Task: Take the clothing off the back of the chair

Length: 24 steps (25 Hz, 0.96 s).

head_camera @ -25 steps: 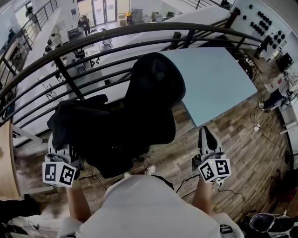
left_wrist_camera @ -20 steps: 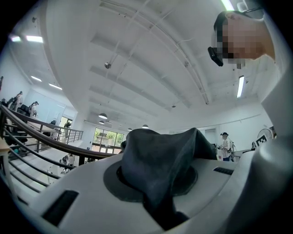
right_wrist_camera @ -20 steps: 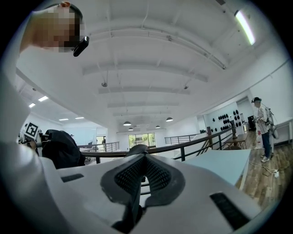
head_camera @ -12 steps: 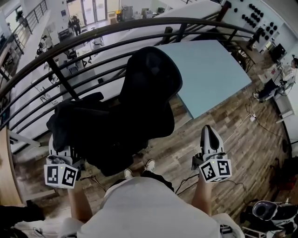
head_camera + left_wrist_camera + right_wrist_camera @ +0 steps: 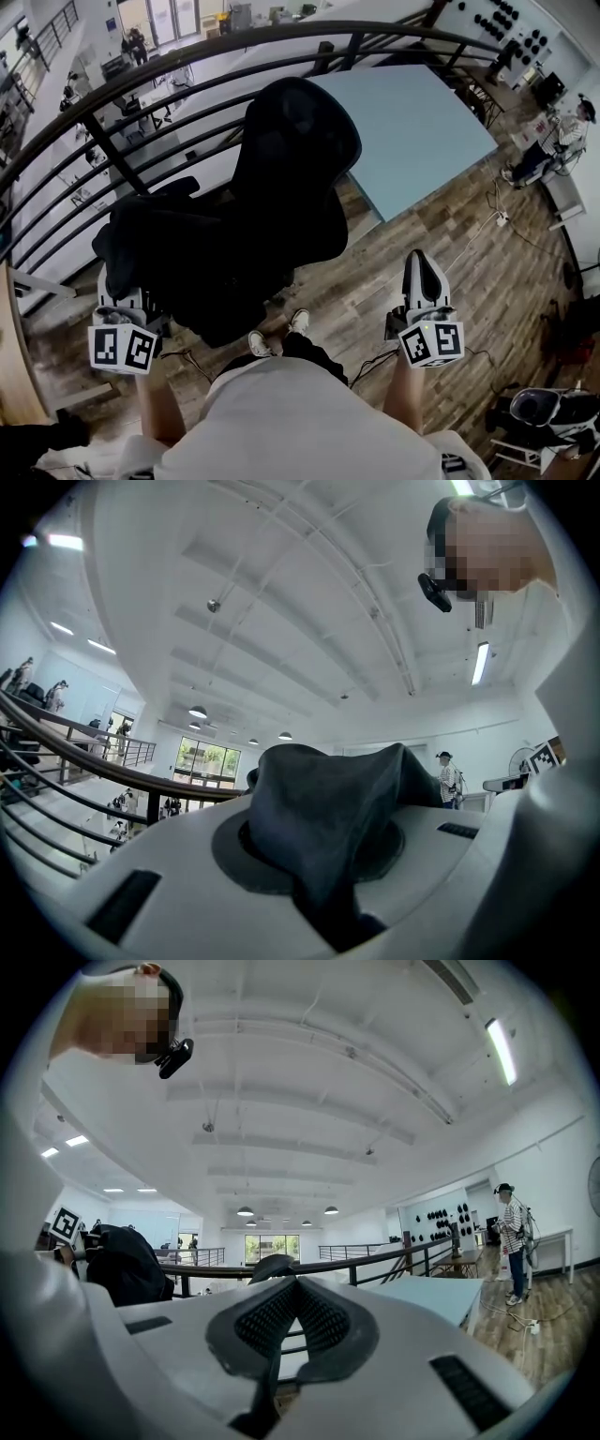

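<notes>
One black chair (image 5: 300, 141) stands by the railing (image 5: 111, 155), next to one pale blue table (image 5: 422, 122). One dark piece of clothing (image 5: 155, 234) is bunched at the chair's left side, and the left gripper (image 5: 118, 298) is clenched on a fold of it. The right gripper (image 5: 422, 267) is well apart on the right, jaws pressed together on nothing
</notes>
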Tool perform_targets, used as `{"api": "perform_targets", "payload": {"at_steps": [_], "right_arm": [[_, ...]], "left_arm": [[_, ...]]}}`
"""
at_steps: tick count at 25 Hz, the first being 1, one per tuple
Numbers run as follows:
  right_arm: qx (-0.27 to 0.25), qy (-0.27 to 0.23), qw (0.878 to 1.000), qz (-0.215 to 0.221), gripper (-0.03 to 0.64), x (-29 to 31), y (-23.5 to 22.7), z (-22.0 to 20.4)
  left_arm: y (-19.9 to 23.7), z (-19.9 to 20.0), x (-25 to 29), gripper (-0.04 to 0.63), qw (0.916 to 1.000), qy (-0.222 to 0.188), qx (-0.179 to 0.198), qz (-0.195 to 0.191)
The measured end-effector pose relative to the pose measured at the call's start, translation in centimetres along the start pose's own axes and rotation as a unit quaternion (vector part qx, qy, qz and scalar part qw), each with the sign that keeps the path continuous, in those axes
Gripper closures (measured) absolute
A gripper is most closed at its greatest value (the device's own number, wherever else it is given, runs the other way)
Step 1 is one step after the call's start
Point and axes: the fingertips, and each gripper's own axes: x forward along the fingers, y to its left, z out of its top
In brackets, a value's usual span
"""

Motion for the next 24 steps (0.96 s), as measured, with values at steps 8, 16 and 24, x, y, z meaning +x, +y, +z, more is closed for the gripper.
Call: {"api": "perform_targets", "payload": {"at_steps": [8,16,24], "right_arm": [[-0.004,0.001,1.000,-0.010,0.598,-1.1,-0.4,-0.3],[-0.010,-0.005,1.000,-0.009,0.598,-0.6,-0.4,0.0],[-0.012,-0.011,1.000,0.004,0.598,-1.1,0.2,0.5]], "left_arm": [[-1.2,0.0,0.3,0.508,0.9999,-0.004,0.002,-0.016],[-1.1,0.2,0.7,0.508,0.9999,-0.007,0.005,-0.006],[-2.4,0.5,-0.5,0.508,0.9998,-0.007,0.013,-0.009]]}}
